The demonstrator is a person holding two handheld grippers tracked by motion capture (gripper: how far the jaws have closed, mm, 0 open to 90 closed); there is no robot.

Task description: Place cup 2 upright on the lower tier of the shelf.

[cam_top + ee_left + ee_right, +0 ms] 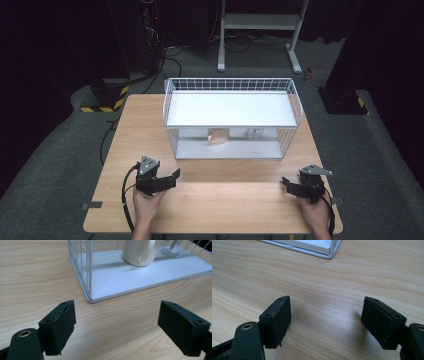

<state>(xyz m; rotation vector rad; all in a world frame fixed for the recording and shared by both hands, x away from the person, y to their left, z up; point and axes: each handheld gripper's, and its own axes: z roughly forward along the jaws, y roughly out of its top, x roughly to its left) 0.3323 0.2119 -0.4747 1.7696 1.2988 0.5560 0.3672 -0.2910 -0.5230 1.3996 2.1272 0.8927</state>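
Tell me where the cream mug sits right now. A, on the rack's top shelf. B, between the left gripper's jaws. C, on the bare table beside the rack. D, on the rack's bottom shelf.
D: the cream mug stands on the lower shelf of the white wire rack, under its top shelf, with the left gripper open and apart from it.

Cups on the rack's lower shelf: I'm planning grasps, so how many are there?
2: a cream mug near the middle, and a clear glass beside it, toward the right gripper's side. Others could be hidden.
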